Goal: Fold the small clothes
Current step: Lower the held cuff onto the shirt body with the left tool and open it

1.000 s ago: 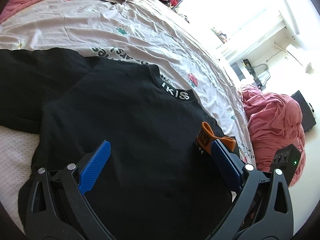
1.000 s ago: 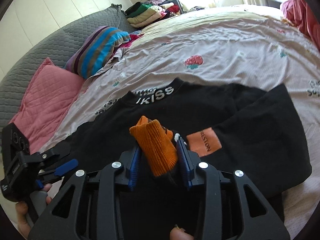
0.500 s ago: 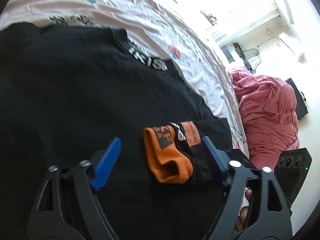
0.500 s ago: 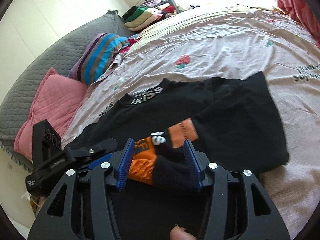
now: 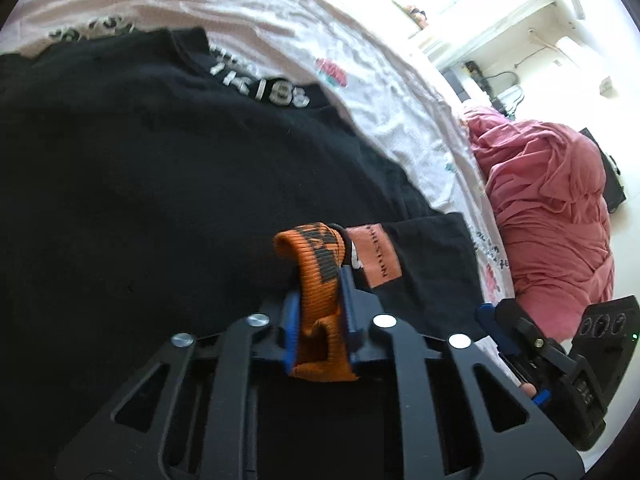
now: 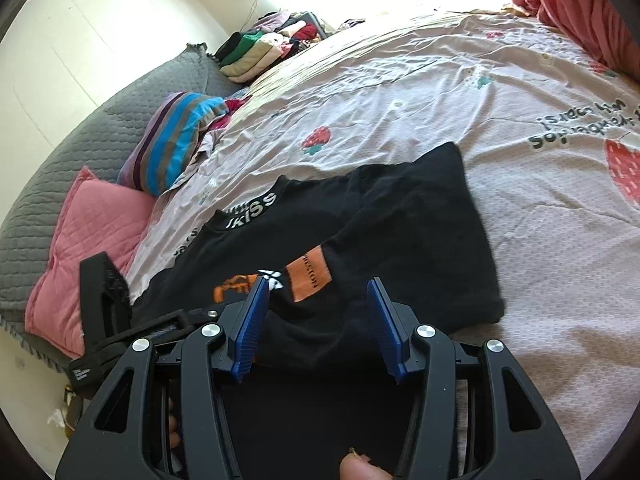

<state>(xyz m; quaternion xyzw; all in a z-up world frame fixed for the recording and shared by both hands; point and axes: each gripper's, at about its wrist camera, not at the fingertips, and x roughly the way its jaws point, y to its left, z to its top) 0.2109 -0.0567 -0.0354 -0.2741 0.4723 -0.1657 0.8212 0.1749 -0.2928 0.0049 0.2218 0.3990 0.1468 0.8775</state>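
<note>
A black sweatshirt with a white-lettered collar lies spread on the bed; it also shows in the right wrist view. My left gripper is shut on the orange ribbed cuff of a sleeve, held over the shirt's body next to the orange patch. My right gripper is open, its blue pads on either side of the black sleeve fabric near the patch, not gripping it. The orange cuff shows just left of it.
The bed has a pink strawberry-print sheet. A pink pillow, a striped pillow and a grey quilted headboard lie to the left. Folded clothes are stacked far back. A red blanket heap lies off the bed's right side.
My right gripper opened and let go of the orange cuff. My left gripper moved in over the shirt and shut on that cuff. The sleeve now lies folded across the shirt's body.
</note>
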